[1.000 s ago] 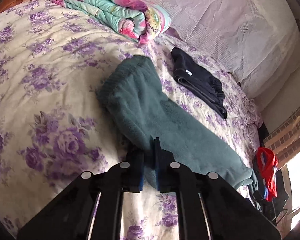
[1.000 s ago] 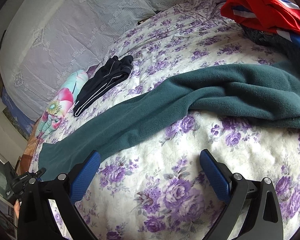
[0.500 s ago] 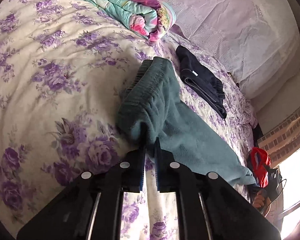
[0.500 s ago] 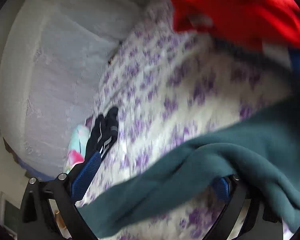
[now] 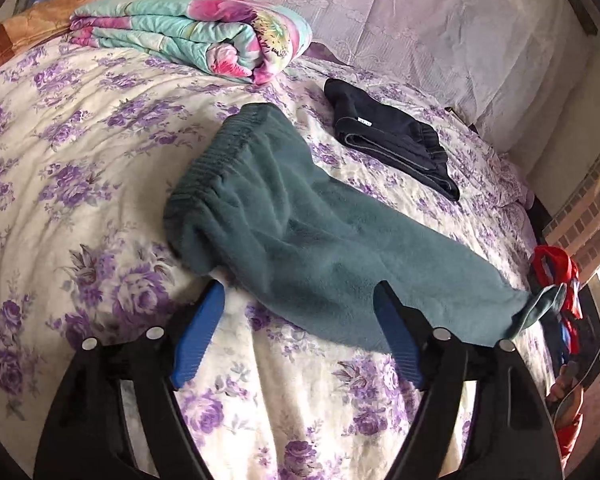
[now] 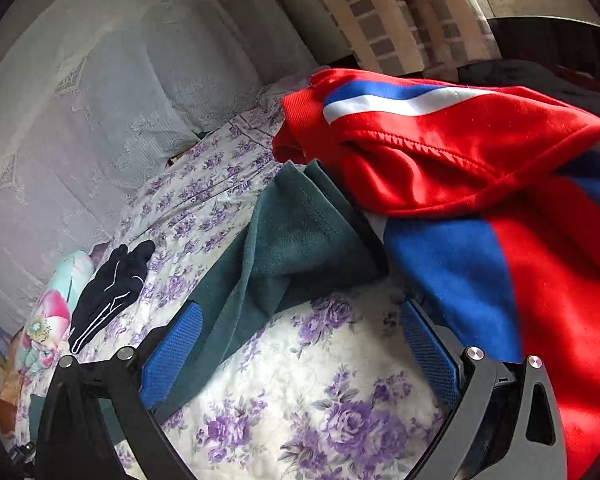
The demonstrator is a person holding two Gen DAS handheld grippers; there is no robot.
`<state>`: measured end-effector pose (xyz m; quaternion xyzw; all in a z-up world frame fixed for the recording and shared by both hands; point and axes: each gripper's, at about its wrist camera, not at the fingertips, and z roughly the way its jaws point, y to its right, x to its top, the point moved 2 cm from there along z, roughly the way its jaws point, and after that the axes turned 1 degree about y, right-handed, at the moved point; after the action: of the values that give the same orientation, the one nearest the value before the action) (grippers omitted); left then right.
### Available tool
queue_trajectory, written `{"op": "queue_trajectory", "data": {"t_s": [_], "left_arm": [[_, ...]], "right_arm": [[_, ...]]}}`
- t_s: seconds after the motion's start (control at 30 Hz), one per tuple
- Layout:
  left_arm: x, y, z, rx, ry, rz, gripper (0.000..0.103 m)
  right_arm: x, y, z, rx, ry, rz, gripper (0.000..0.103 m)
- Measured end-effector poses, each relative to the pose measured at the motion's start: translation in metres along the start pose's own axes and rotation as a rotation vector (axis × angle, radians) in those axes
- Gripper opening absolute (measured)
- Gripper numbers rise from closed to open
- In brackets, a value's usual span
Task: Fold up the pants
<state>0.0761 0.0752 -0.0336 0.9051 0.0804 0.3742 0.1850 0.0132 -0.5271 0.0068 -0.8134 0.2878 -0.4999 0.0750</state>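
Note:
Teal fleece pants (image 5: 300,232) lie stretched out on the floral bedspread (image 5: 80,140), waistband toward the far left, leg cuffs toward the right. My left gripper (image 5: 300,292) is open and empty, its blue pads on either side of the pants' near edge just below the waistband. In the right wrist view the pants' cuff end (image 6: 296,232) lies against a red and blue garment (image 6: 480,208). My right gripper (image 6: 300,320) is open and empty, just in front of the cuff end.
A folded floral quilt (image 5: 196,32) lies at the head of the bed. Folded dark pants (image 5: 392,144) lie beyond the teal pair. A white lace headboard cover (image 5: 420,20) stands behind. The red garment pile (image 5: 556,276) sits at the bed's right edge.
My left gripper has opened and let go of the pants near the waistband, which now lie flat. My right gripper has swung toward the cuff end by the red garment.

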Motion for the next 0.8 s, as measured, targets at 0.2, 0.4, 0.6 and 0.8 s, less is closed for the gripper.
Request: {"op": "queue_trajectory", "data": {"t_s": [0.2, 0.4, 0.6, 0.8], "left_arm": [[0.005, -0.008, -0.004, -0.024, 0.018, -0.050, 0.063], [0.009, -0.041, -0.004, -0.157, -0.008, -0.248, 0.016], [0.018, -0.028, -0.020, -0.155, 0.047, -0.223, 0.005], [0.051, 0.016, -0.065, -0.203, 0.165, -0.116, 0.004]], "right_arm": [[-0.008, -0.010, 0.007, -0.027, -0.055, -0.062, 0.099], [-0.012, -0.016, 0.013, -0.037, -0.086, -0.062, 0.099], [-0.012, -0.015, 0.015, -0.035, -0.101, -0.055, 0.099], [-0.012, -0.016, 0.016, -0.039, -0.111, -0.050, 0.099]]}}
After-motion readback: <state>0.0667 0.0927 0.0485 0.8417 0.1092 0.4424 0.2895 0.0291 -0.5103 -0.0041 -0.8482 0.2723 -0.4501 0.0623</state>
